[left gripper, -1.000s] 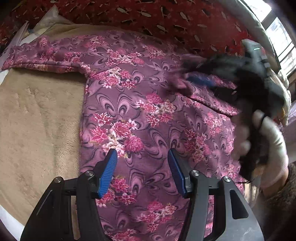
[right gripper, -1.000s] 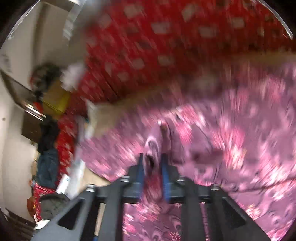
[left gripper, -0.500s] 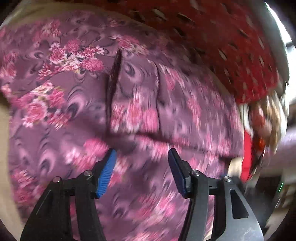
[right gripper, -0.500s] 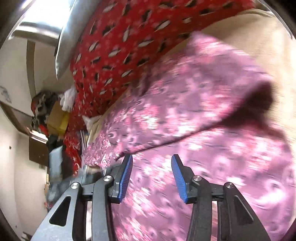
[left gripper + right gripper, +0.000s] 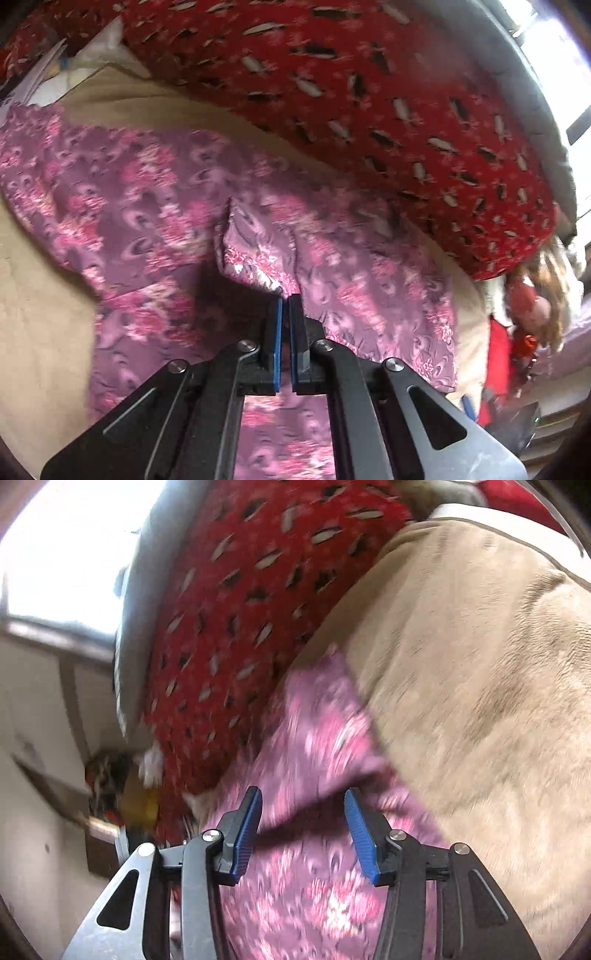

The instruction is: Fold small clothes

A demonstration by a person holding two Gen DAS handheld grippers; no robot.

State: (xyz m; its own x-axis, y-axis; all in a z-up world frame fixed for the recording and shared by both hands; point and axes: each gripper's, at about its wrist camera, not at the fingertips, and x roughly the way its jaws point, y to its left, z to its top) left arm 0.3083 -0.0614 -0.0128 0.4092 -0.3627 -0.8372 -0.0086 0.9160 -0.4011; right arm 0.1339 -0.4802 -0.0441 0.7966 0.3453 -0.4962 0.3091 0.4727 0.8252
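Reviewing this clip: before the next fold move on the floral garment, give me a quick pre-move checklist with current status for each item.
1. Left gripper shut on a fold of the floral garment: ok.
2. Pinched fabric lifted off the layer below: ok, a raised flap shows above the fingertips.
3. Right gripper holding cloth: not ok, jaws open, fabric only passes beneath.
4. Garment lying on the beige blanket: ok.
5. Red patterned cushion apart from the garment: cannot tell, the edges meet in view.
6. Image sharpness for judging the hem: not ok, motion blur.
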